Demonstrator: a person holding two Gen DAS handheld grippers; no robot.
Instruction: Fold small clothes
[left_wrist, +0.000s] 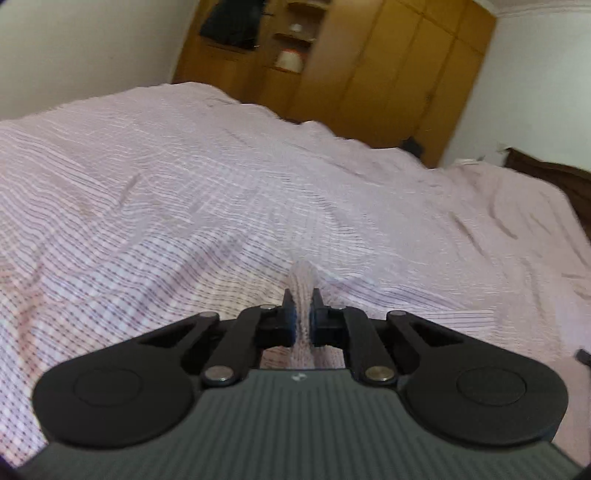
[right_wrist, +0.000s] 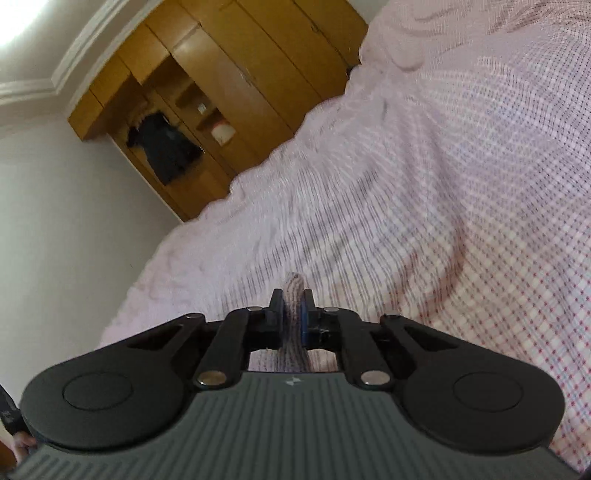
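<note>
A small pale pink ribbed garment (left_wrist: 303, 280) is pinched between the blue pads of my left gripper (left_wrist: 303, 299), which is shut on it; a fold of it sticks up past the fingertips. My right gripper (right_wrist: 293, 299) is likewise shut on a pale pink ribbed piece of cloth (right_wrist: 293, 286) that pokes out above its fingertips. Whether both hold the same garment cannot be told, since most of the cloth is hidden under the gripper bodies. Both grippers hover low over the bed (left_wrist: 184, 184).
The bed wears a pink-and-white checked sheet (right_wrist: 461, 184) with soft wrinkles. A wooden wardrobe (left_wrist: 369, 55) stands beyond the bed, with an open shelf section and a dark garment (right_wrist: 162, 147) hanging in it. A dark headboard (left_wrist: 554, 173) sits at the right.
</note>
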